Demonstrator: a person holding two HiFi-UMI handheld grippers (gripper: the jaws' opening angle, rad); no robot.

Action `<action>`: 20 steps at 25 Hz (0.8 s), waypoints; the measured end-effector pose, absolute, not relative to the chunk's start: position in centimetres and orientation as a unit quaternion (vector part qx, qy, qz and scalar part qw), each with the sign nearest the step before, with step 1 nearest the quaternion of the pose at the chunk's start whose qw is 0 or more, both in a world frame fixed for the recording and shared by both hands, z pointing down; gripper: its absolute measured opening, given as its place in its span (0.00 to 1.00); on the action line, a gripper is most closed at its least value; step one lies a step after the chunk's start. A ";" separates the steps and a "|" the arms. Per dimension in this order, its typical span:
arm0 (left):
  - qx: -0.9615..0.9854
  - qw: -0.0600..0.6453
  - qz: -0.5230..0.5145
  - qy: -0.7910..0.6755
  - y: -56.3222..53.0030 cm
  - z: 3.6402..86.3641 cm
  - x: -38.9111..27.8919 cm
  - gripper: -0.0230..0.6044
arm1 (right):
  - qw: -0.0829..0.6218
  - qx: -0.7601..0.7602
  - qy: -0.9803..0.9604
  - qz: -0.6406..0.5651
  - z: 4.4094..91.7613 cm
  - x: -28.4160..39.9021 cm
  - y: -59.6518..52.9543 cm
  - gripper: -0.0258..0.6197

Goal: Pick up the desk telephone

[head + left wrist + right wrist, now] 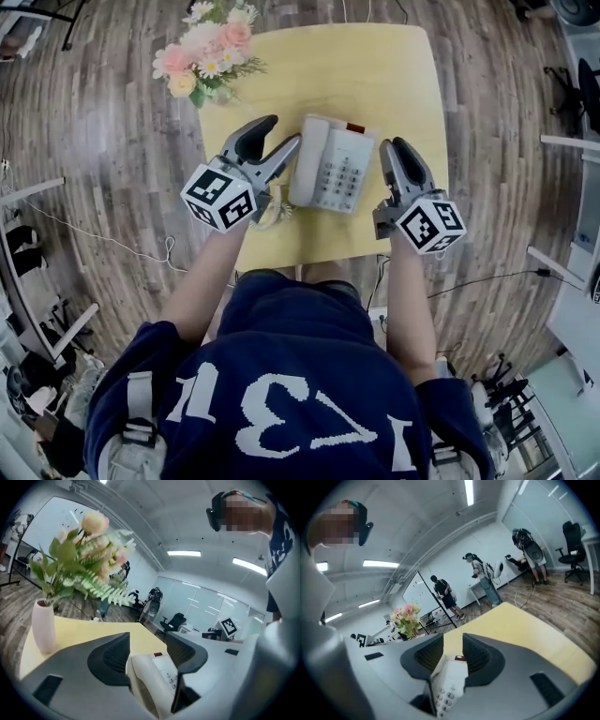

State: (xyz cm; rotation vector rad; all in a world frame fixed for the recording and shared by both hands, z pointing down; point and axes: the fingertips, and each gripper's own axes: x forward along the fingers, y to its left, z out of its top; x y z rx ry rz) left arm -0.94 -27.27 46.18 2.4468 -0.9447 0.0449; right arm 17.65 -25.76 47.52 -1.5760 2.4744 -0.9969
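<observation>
A white desk telephone (333,164) with a grey keypad and a red patch at its far end lies on the yellow table (375,66). My left gripper (285,129) is at the phone's left side, jaws apart, with the nearer fingertip close to the handset edge. In the left gripper view the handset end (150,679) shows in the gap of that gripper (147,638). My right gripper (396,143) is just off the phone's right side, with only a narrow gap between its jaws. Through that gripper's (453,641) gap I see the keypad (449,686); neither pad presses on it.
A white vase of pink and cream flowers (211,56) stands at the table's far left corner, close to my left gripper. The phone's coiled cord (272,214) lies by the near table edge. Wood floor surrounds the table. People (480,578) stand far off.
</observation>
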 end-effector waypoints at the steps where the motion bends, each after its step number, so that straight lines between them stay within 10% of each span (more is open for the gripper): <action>1: 0.899 0.273 0.021 -0.340 -27.2 47.2 -0.6 0.42 | 0.017 -0.498 0.796 -0.342 48.7 17.4 -25.6 0.23; 8: 0.861 0.415 0.010 -0.293 -27.1 53.3 0.7 0.48 | -0.028 -0.430 0.781 -0.452 55.9 16.0 -24.6 0.41; 20: 0.830 0.517 0.081 -0.194 -24.5 58.1 3.4 0.55 | -0.046 -0.367 0.767 -0.525 60.3 14.6 -23.7 0.43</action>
